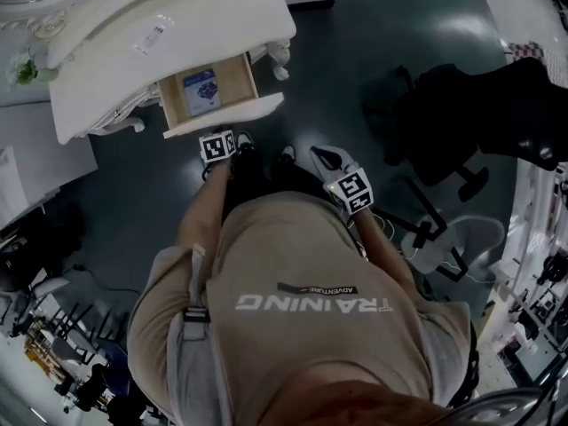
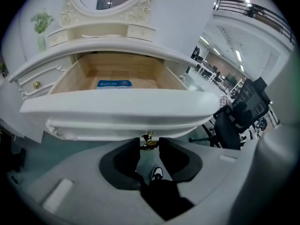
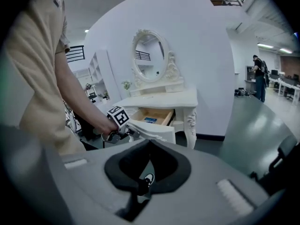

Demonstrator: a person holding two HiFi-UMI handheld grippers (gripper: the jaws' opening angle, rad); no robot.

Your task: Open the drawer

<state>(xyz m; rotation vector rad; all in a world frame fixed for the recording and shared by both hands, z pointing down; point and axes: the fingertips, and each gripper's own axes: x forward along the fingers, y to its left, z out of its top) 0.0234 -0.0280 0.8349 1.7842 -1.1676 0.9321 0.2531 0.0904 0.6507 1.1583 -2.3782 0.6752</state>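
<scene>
drawer (image 2: 117, 109) seen pulled well out, its brass knob (image 2: 148, 136) pinched by the left gripper (image 2: 149, 146); right gripper (image 3: 149, 142) held closed, empty; release of the knob judged next.

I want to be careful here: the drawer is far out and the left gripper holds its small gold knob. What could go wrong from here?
1. The left gripper pinches only the tiny knob at its jaw tips, so it may slip off.
2. The drawer stands far out of the dressing table; pulled further, it might come free and drop, with its blue packet, toward the shoes below.
</scene>
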